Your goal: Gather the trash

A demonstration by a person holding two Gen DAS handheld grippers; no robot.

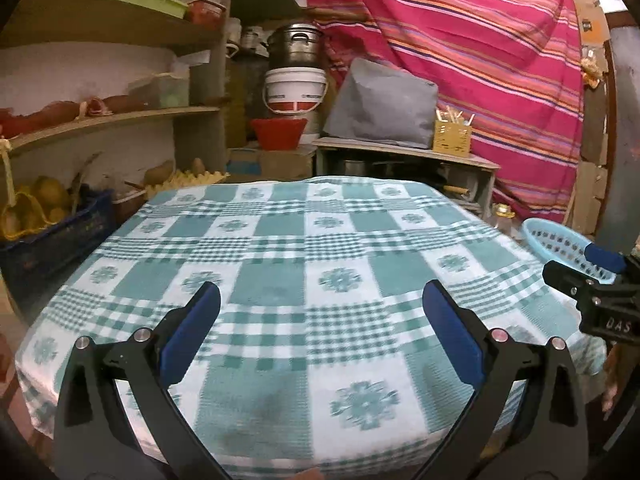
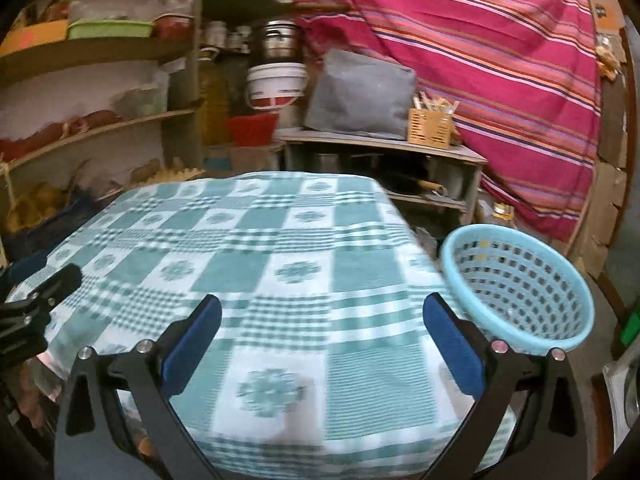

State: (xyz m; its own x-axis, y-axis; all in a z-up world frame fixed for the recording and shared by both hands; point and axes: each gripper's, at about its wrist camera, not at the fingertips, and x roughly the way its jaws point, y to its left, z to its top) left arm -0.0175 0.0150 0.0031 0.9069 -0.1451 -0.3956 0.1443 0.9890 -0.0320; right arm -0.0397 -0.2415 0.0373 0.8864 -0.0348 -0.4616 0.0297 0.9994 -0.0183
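Both grippers hang over the near edge of the table, which is draped in a green-and-white checked tablecloth [image 1: 280,248], and both are spread wide with nothing between their blue pads. The left gripper [image 1: 320,334] looks straight across the cloth, jaws apart and empty, its fingertips above the near part of the cloth. The right gripper [image 2: 322,338] sits the same way, wide open and empty-handed; from the left wrist camera part of it [image 1: 600,288] shows at the right edge of the cloth, while the left one pokes in at the cloth's left edge in the right wrist view. No trash can be made out on the cloth from either camera. The light blue basket [image 2: 520,292], round and perforated, sits just off the cloth's right edge, tilted so its mouth faces the camera, close beside the right gripper's right finger; whether they touch I cannot tell. A couple of small yellowish specks show through its far wall, too small to name. Beyond the cloth's far edge stands a low wooden shelf unit [image 1: 404,160] with a grey cushion [image 1: 380,104] on top and a small yellow crate [image 1: 452,138] beside it. A pink striped cloth [image 1: 460,52] hangs behind, and a white bucket [image 1: 294,90] sits under a metal pot [image 1: 294,44].
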